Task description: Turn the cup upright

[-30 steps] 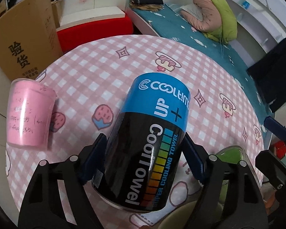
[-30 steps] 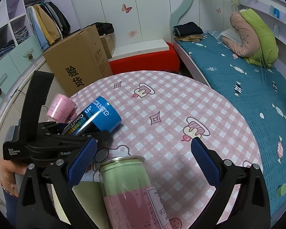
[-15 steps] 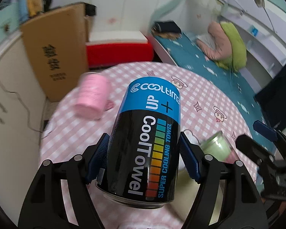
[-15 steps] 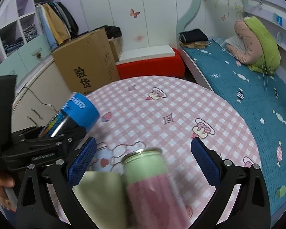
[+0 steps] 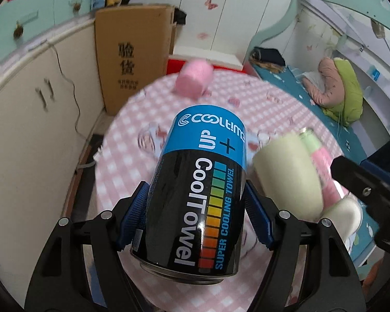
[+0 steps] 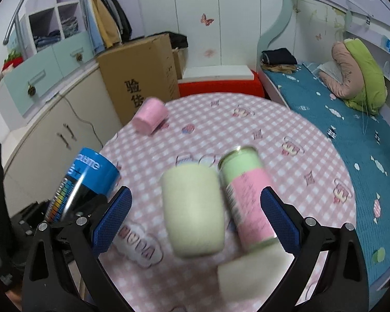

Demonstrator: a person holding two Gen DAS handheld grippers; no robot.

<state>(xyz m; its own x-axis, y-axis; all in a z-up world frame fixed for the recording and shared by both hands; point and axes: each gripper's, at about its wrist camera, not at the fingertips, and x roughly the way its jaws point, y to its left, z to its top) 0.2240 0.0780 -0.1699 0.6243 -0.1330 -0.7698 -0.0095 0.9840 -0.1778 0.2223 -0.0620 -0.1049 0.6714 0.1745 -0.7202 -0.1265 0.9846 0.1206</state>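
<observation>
My left gripper [image 5: 195, 213] is shut on a black and blue "CoolTowel" can-shaped cup [image 5: 197, 189], held off the table with its blue end pointing away and its rim end toward the camera. The same cup [image 6: 85, 179] and left gripper show at the left of the right wrist view. My right gripper [image 6: 195, 221] is open and empty above the table, its blue pads [image 6: 111, 218] wide apart. Under it stand a pale cream cup [image 6: 192, 210], mouth down, and a green and pink can [image 6: 247, 197]. A pink cup [image 6: 149, 119] lies on its side at the far left.
The round table [image 6: 286, 119] has a pink checked cloth. A cardboard box [image 6: 140, 78] and a cream cabinet [image 6: 49, 135] stand to the left, a red bench [image 6: 221, 88] behind, a bed [image 6: 351, 119] to the right. A second cream shape [image 6: 252, 273] lies near the front edge.
My left gripper has lifted the CoolTowel cup higher and pulled back from the table. The right gripper has also risen and drawn back, so the cream cup and green can show farther ahead.
</observation>
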